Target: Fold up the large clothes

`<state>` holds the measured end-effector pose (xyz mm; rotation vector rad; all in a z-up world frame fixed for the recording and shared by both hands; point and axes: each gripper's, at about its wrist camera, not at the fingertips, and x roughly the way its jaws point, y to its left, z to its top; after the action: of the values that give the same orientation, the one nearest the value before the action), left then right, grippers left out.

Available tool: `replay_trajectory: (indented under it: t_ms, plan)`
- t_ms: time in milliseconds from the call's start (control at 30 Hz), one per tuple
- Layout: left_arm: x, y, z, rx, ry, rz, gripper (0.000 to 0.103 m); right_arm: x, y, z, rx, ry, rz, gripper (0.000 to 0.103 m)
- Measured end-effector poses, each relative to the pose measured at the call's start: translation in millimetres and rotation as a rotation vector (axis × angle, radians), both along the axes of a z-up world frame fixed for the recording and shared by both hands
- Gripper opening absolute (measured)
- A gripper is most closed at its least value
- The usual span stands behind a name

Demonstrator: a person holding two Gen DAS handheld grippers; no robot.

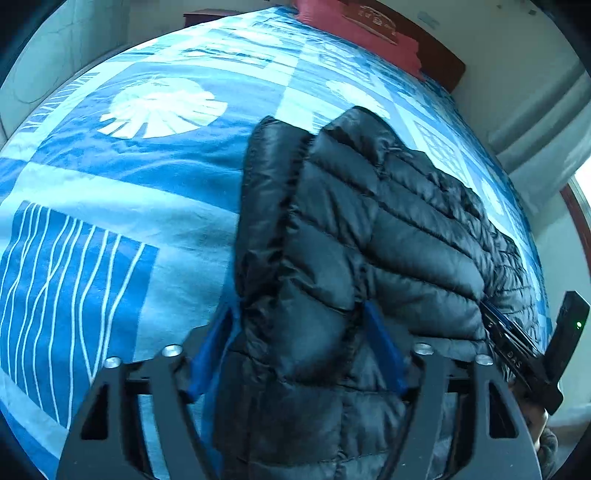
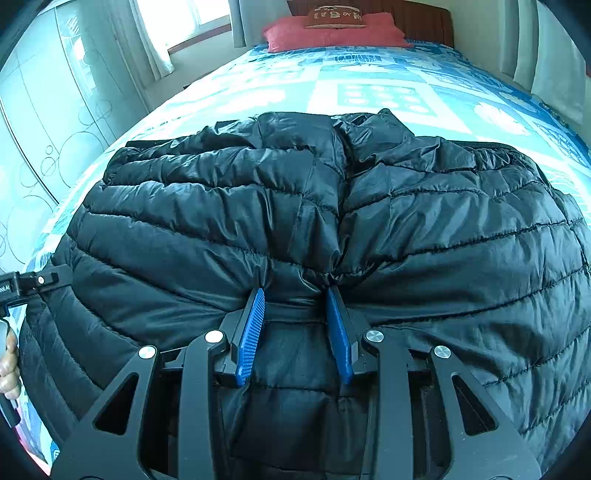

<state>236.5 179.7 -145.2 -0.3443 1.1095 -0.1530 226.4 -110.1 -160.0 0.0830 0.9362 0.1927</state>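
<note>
Black linkage arms and blue ribbed fingers of the right gripper fill the near foreground of the right wrist view; its jaws are clenched on a bunched pleat of the black quilted puffer jacket. Jacket: glossy, horizontally stitched, spread wide across the bed, with its near edge gathered at the fingers.

Left gripper: blue fingers set either side of a thick folded bulk of the same jacket, gripping it; the padding hides most of the left finger.

Bedspread: blue and white patchwork print with leaf and wavy-line panels, lying under the jacket.

Red pillow: at the head of the bed, with a smaller brown lettered cushion on it, against a dark wooden headboard.

Pale curtains: beside a bright window, left of the bed.

White wardrobe doors with circle pattern: far left.
</note>
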Motion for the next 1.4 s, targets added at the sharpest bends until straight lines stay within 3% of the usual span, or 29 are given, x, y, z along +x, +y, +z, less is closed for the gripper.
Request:
replay_trajectory:
  t_ms: [100,200,400,667,833,1200,1300,1400]
  plan:
    - [4.2,5.0,-12.4,-0.05,0.031,0.01,0.082,-1.0,0.1,0.0,0.002,-0.004,-0.001,0.034]
    - [6.8,6.6,-16.4,-0.077,0.026,-0.005,0.081,-1.0,0.6,-0.4,-0.005,-0.006,0.0,0.034]
    - [3.8,-3.1,-13.4,-0.073,0.007,-0.03,0.058,-3.3,4.5,-0.2,-0.026,-0.016,-0.002,0.034]
    - [-4.7,-17.2,-6.6,0.004,-0.04,-0.048,0.04,-3.5,4.1,0.1,-0.03,-0.02,-0.003,0.034]
    - [-13.0,-35.5,15.8,0.107,-0.089,-0.053,0.024,-4.1,4.2,0.9,-0.031,-0.024,-0.004,0.034]
    - [-34.6,-64.5,86.6,0.181,-0.217,-0.046,0.02,-8.4,9.9,11.1,-0.076,-0.047,-0.001,0.034]
    - [-37.8,-76.6,101.6,0.187,-0.248,-0.062,0.02,-19.3,-5.6,24.2,-0.029,-0.044,-0.022,0.035]
    - [-42.7,-101.2,118.8,0.209,-0.284,-0.09,0.02,-34.7,-28.9,41.6,-0.026,-0.086,-0.048,0.049]
